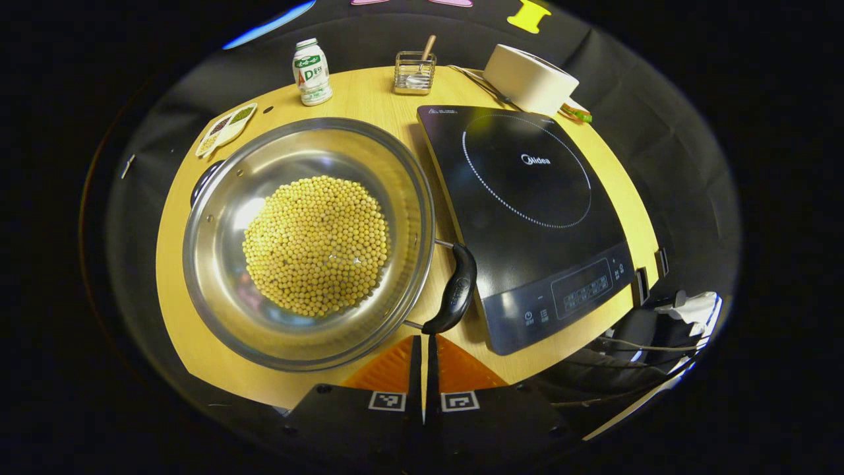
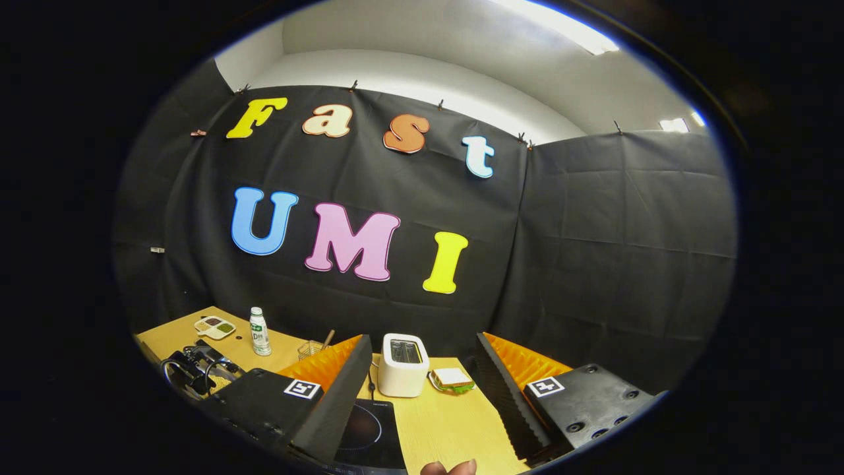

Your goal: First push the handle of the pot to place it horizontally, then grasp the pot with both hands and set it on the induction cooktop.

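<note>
Steel gleams across the left gripper view: a wide pot (image 1: 310,241) sits on the wooden table (image 1: 369,99), its floor covered by a mound of pale yellow beans (image 1: 316,245). One black handle (image 1: 453,289) juts from the rim at about four o'clock, running alongside the near left edge of the induction cooktop (image 1: 527,211); it lies very close to that edge, and I cannot tell whether they touch. A second dark handle (image 1: 204,181) peeks out at about ten o'clock. The cooktop lies just beside the pot, at its three o'clock, with nothing on its glass.

At the bottom of this view the left tool (image 1: 423,359) has its fingers pressed almost together, only a thin slit between them, their tips just below the lower end of the near handle; contact cannot be made out.

Beyond the pot, at twelve o'clock, stand a small white bottle (image 1: 311,72) and a wire basket (image 1: 415,72); a white toaster (image 1: 529,78) sits behind the cooktop at one o'clock, and a divided dish (image 1: 226,128) lies at eleven o'clock from the pot.

In the right gripper view the right tool (image 2: 422,389) is spread wide and holds nothing, raised above the table and facing the booth's wall. Between its fingers stand the toaster (image 2: 403,364) and a sandwich (image 2: 452,379), with a corner of the cooktop (image 2: 369,432) below. A fingertip (image 2: 450,468) shows at six o'clock.
</note>
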Demonstrator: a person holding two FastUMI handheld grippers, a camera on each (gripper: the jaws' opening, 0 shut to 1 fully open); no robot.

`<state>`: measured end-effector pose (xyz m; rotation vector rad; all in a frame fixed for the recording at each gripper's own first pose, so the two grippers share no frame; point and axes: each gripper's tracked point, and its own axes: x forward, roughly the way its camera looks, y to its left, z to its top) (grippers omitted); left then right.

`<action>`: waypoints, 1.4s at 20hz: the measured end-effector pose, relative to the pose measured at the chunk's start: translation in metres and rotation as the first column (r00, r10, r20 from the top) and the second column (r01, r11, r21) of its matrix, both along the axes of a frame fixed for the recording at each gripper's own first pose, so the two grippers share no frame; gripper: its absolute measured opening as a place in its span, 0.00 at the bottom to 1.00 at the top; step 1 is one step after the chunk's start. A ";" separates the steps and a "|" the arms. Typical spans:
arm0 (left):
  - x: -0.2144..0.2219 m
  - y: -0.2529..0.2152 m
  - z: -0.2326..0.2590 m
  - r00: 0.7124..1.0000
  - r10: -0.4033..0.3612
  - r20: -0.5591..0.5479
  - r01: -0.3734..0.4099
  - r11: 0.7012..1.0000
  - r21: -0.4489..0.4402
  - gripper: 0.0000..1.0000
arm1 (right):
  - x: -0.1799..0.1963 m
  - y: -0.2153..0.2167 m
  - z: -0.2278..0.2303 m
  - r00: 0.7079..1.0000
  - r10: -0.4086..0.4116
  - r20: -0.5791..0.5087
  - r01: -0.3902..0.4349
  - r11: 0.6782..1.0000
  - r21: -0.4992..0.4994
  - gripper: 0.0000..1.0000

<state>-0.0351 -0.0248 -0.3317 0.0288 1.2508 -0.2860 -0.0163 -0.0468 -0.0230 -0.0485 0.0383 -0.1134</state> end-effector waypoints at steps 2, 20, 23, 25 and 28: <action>0.011 -0.005 0.001 1.000 0.015 0.008 -0.015 1.000 -0.002 0.05 | 0.003 -0.003 -0.002 1.000 -0.004 -0.006 0.004 1.000 -0.005 0.97; 0.118 -0.033 -0.002 0.993 0.083 0.082 -0.085 0.996 0.017 0.05 | 0.027 -0.026 -0.024 0.997 -0.050 -0.063 0.048 0.998 -0.026 0.98; 0.125 -0.033 -0.002 0.992 0.088 0.091 -0.090 0.996 0.013 0.05 | 0.027 -0.027 -0.027 0.996 -0.058 -0.070 0.056 0.998 -0.031 0.98; 0.121 -0.035 -0.001 0.991 0.100 0.090 -0.100 0.995 -0.009 0.05 | 0.028 -0.026 -0.028 0.995 -0.058 -0.076 0.055 0.998 -0.032 0.98; 0.111 -0.037 0.009 0.986 0.126 0.111 -0.119 0.991 -0.066 0.06 | 0.033 -0.019 -0.032 0.995 -0.044 -0.089 0.041 0.999 -0.034 0.98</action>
